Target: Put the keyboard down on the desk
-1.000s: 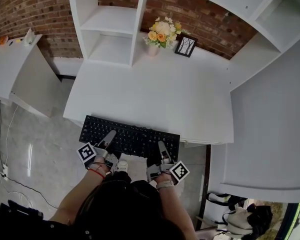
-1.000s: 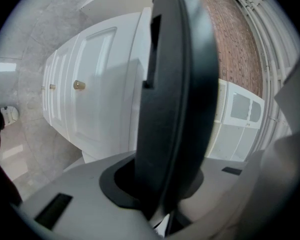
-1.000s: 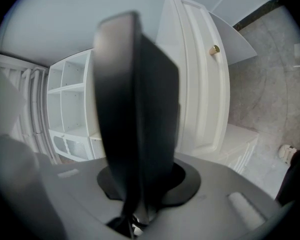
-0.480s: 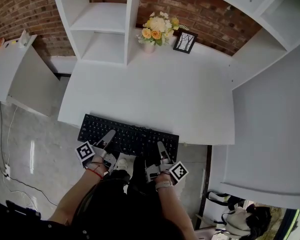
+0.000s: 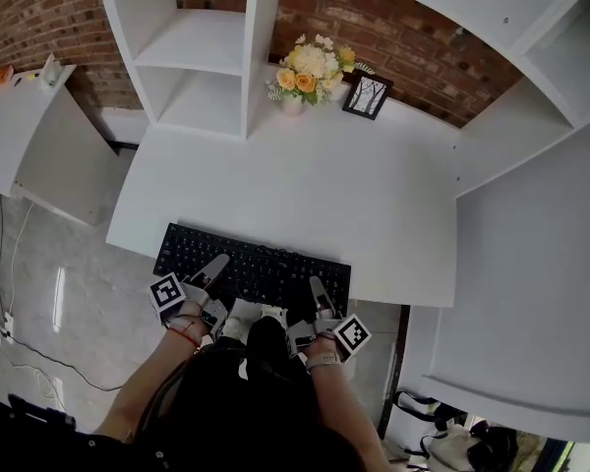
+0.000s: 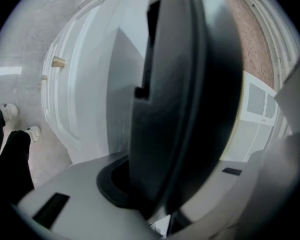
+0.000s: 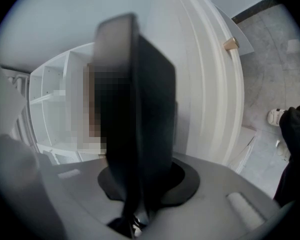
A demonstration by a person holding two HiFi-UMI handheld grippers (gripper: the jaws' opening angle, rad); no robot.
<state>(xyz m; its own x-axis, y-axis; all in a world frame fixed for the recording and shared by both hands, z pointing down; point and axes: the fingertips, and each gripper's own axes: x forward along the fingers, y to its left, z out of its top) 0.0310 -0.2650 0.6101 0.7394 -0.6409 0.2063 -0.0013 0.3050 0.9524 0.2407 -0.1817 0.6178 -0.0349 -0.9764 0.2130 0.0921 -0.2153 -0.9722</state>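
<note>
A black keyboard (image 5: 256,271) hangs level at the front edge of the white desk (image 5: 295,195), its far side over the desktop and its near side past the edge. My left gripper (image 5: 214,269) is shut on the keyboard's near left part, and my right gripper (image 5: 317,291) is shut on its near right part. In the left gripper view the keyboard (image 6: 175,94) fills the gap between the grey jaws as a dark edge-on slab. In the right gripper view the keyboard (image 7: 140,134) stands the same way, pressed between the jaws.
A vase of flowers (image 5: 307,70) and a framed picture (image 5: 367,94) stand at the desk's back, under white shelves (image 5: 202,57). A white side cabinet (image 5: 39,136) is at the left and a white counter (image 5: 531,264) at the right. Grey tiled floor (image 5: 69,303) lies below.
The desk has drawn slightly closer and the keyboard with both grippers has edged forward over the desk's front edge. Both grips look unchanged.
</note>
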